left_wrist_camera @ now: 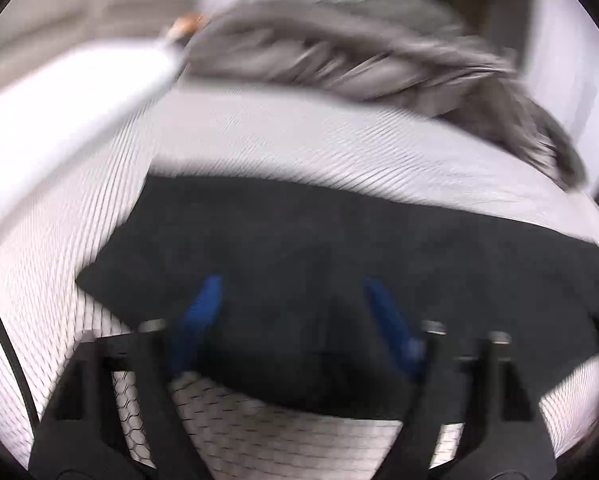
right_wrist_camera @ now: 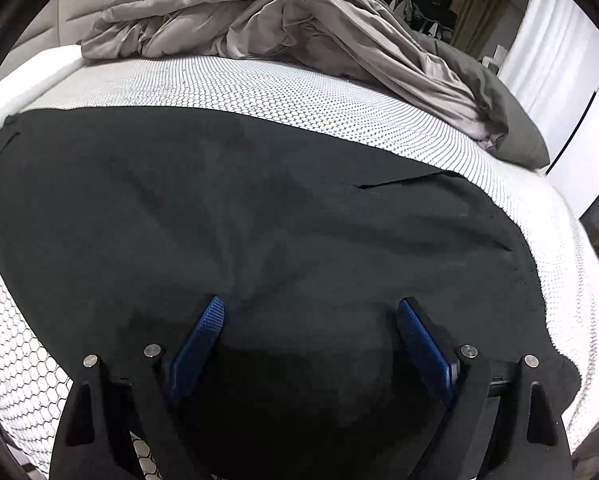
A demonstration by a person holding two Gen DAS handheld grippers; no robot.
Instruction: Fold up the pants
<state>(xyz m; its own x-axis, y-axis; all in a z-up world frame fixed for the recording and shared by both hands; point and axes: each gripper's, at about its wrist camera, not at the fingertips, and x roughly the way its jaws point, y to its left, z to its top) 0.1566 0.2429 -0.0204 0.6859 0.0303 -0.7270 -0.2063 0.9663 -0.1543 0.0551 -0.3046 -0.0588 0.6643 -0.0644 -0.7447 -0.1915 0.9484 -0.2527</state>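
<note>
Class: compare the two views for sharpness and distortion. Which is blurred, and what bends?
Left wrist view: motion-smeared, duvet and pants soft. Right wrist view: sharp, the mattress pattern crisp. Both views: fisheye bows the bed edges and darkens the corners.

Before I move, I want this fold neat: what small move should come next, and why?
Probably lower the right gripper and close it on the near edge of the black pants. Both grippers are open and hold nothing, with the left gripper also over the cloth, which lies spread on the bed.

Black gripper [right_wrist_camera: 309, 312], blue ribbed pads [right_wrist_camera: 199, 340], silver screws [right_wrist_camera: 468, 351]
</note>
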